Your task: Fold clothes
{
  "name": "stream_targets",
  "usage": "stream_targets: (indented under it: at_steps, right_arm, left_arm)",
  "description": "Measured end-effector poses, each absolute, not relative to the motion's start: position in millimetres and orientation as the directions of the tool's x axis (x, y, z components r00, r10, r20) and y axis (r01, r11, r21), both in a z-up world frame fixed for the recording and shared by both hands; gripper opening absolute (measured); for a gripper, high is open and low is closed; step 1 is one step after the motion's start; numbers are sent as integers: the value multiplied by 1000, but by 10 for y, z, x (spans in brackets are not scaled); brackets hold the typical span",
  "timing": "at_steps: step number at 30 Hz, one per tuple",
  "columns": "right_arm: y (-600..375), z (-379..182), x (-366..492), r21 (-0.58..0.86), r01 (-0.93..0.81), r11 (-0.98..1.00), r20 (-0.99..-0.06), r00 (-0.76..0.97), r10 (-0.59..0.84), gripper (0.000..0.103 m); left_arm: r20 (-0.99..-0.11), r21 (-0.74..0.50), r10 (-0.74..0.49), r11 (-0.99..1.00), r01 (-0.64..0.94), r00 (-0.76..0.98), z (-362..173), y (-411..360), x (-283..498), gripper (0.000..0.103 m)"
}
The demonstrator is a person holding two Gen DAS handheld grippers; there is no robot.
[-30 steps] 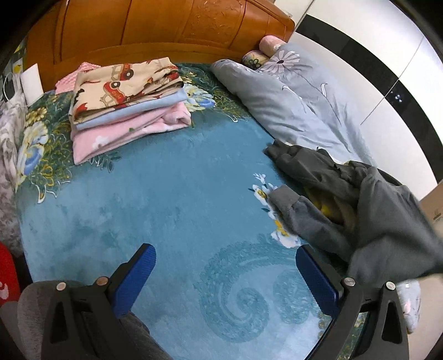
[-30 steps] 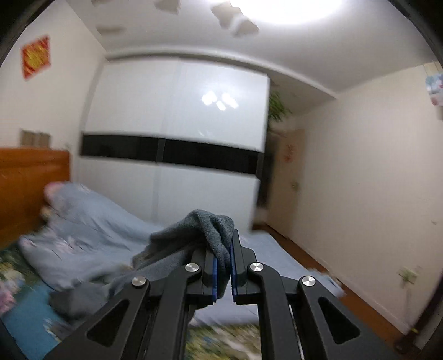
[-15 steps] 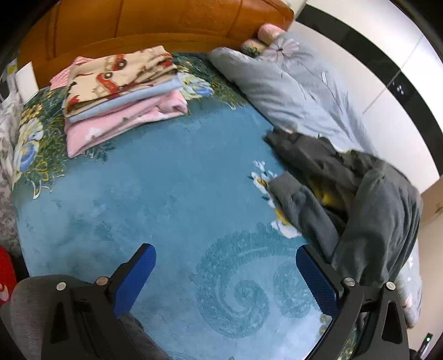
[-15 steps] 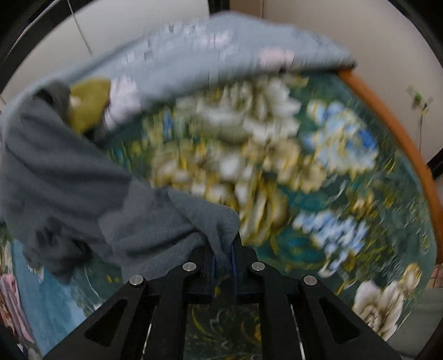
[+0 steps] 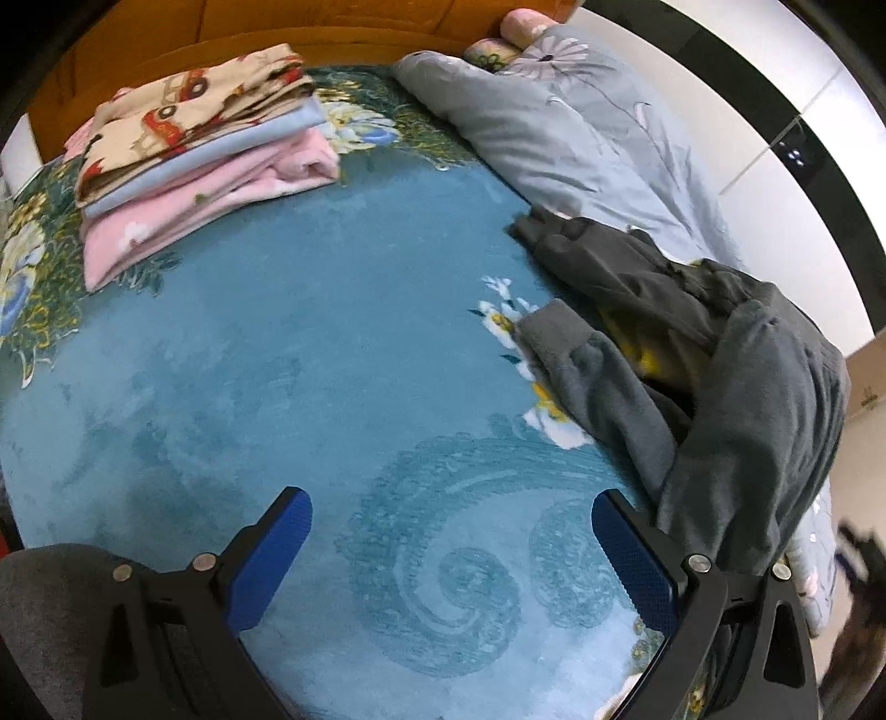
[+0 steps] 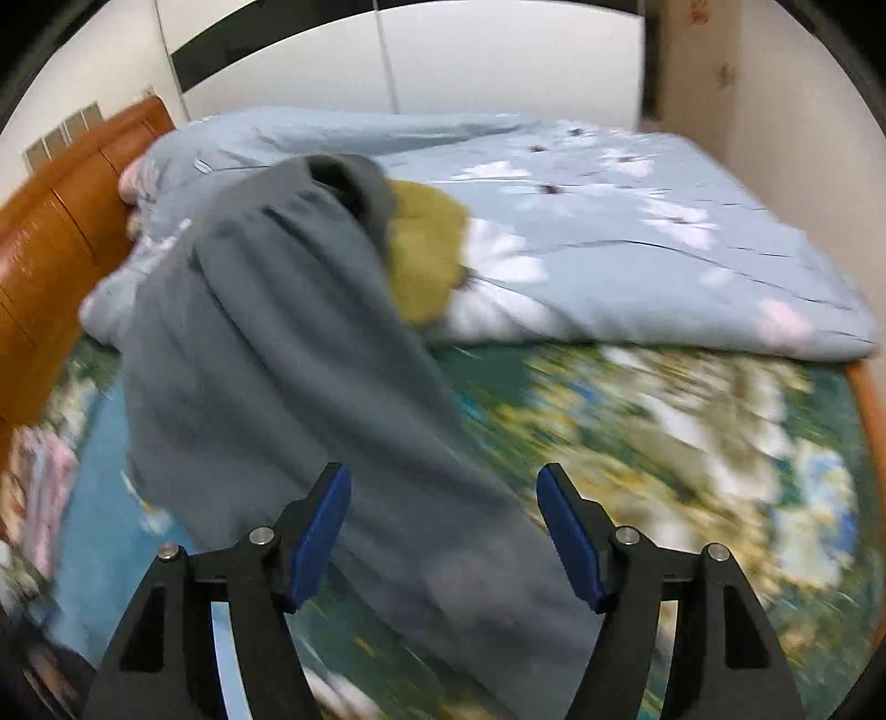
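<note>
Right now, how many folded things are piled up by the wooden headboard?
3, maybe more hidden: car-print cloth on top, light blue one in the middle, pink one at the bottom.

Both left gripper (image 5: 451, 545) and right gripper (image 6: 443, 531) jaws spread wide.

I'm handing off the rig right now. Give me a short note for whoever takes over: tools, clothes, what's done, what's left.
Left tool: open, empty, above the blue bedspread.
Right tool: open, holding nothing; grey garment lies beneath it, just released.
Clothes: the grey garment lies crumpled on the right side of the bed, partly on the light blue quilt, with something yellow under it. Folded stack sits near the headboard.
Done: stack folded, grey piece dropped on the bed.
Left: spread, fold and probably stack it.
</note>
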State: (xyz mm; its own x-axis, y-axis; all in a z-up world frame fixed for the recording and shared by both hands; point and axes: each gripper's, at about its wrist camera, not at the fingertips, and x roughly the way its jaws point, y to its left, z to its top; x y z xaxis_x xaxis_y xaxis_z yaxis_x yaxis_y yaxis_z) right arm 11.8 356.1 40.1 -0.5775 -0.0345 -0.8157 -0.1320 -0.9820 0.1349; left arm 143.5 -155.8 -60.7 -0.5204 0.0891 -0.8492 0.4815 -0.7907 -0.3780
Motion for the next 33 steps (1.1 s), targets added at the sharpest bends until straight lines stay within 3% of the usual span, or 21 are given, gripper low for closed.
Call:
stream_targets:
  at_steps: [7, 9, 11, 13, 19, 24, 27, 33]
  right_arm:
    - [3361, 405, -718, 177, -66, -982, -809, -578, -107, 69]
    - [3311, 408, -932, 187, -42, -981, -809, -573, -130, 57]
    - [3211, 356, -956, 144, -14, -989, -820, -561, -112, 18]
    - [3142, 300, -918, 110, -9, -994, -818, -569, -86, 6]
    - [2924, 796, -191, 183, 124, -975, -706, -674, -218, 5]
    - [2248, 1099, 729, 221, 452, -864, -591, -643, -487, 5]
    - [1724, 652, 925, 284, 521, -805, -643, -519, -563, 5]
    - [1097, -163, 959, 408, 449, -795, -750, -332, -572, 5]
  left_arm:
    - [-844, -393, 82, -766, 508, -529, -662, -1604, 1434, 103]
    - [-850, -379, 79, -778, 501, -521, -669, -1563, 1400, 103]
    - [-851, -372, 79, -789, 489, -520, -669, -1523, 1368, 103]
    - [-851, -369, 80, -793, 484, -518, -672, -1512, 1352, 103]
    - [-845, -413, 119, -765, 495, -522, -719, -1574, 1349, 103]
    - [-820, -477, 165, -725, 496, -548, -707, -1631, 1395, 103]
    - [-789, -532, 206, -701, 475, -579, -631, -1629, 1488, 103]
    - [-702, -673, 370, -623, 398, -608, -603, -1489, 1637, 103]
